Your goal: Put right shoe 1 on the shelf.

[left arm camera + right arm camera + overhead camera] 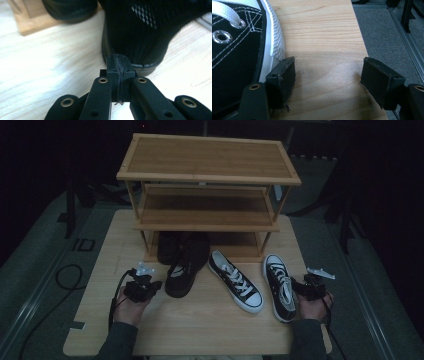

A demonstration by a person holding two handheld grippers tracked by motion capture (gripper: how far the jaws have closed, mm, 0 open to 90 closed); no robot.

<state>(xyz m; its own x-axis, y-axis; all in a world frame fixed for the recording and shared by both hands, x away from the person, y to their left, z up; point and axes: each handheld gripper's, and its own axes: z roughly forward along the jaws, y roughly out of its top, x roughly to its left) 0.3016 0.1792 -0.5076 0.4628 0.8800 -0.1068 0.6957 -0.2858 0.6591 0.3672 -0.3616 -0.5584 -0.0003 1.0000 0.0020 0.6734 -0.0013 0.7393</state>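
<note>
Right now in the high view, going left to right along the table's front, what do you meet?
Left gripper → all-black shoe → black-and-white sneaker → second black-and-white sneaker → right gripper.

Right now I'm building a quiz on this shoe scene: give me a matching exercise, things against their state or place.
Things:
1. left gripper
2. right gripper
3. all-black shoe
4. wooden rack

States or places:
A. jaws apart over bare tabletop, beside a black-and-white sneaker
B. stands at the far side of the table
C. jaws closed together, nothing between them
D. lies just ahead of the closed jaws

Pairs: 1-C, 2-A, 3-D, 4-B
</note>
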